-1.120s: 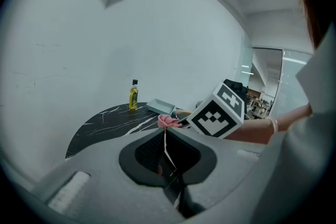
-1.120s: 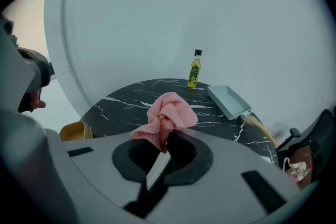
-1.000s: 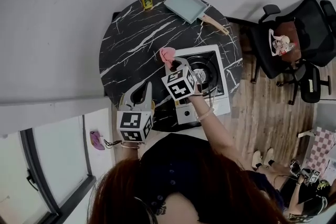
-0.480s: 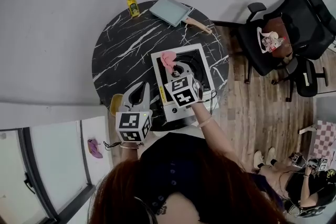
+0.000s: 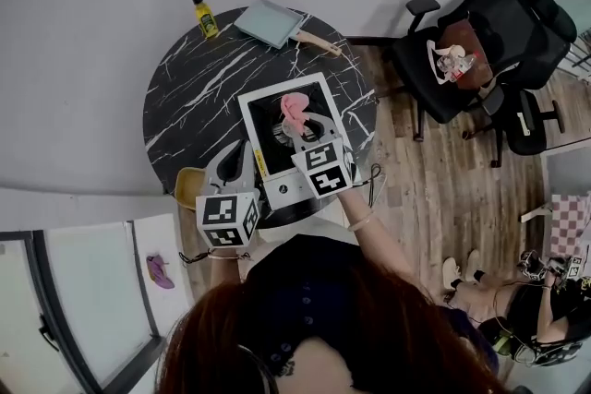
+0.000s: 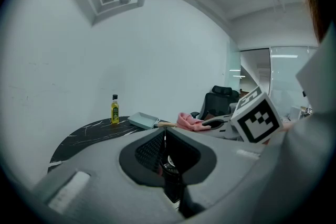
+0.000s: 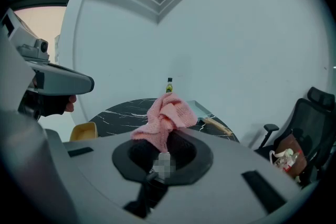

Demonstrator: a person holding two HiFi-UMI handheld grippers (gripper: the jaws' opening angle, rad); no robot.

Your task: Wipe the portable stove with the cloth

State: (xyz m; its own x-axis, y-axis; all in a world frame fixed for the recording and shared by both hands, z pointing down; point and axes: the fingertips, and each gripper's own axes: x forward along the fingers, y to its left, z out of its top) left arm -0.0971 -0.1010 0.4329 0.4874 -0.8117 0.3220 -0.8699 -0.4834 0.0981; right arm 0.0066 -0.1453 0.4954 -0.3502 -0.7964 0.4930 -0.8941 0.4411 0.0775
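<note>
The right tongs (image 5: 299,123) pinch the pink cloth (image 5: 295,106) above the black top of the stove (image 5: 282,189) — forearm stretched in from 5 o'clock, tongs pointing toward 11. The stove sits mid-tabletop (image 5: 199,97). The left tongs (image 5: 231,154), pressed together and empty, hang at the tabletop's 7 o'clock edge — pointing toward 12.

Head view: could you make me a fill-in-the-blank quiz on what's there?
The cloth clamped in the right gripper is ____.
The bottle beside the pan is ____.
The left gripper is shut and holds ____.
Missing words: pink; yellow; nothing.
</note>
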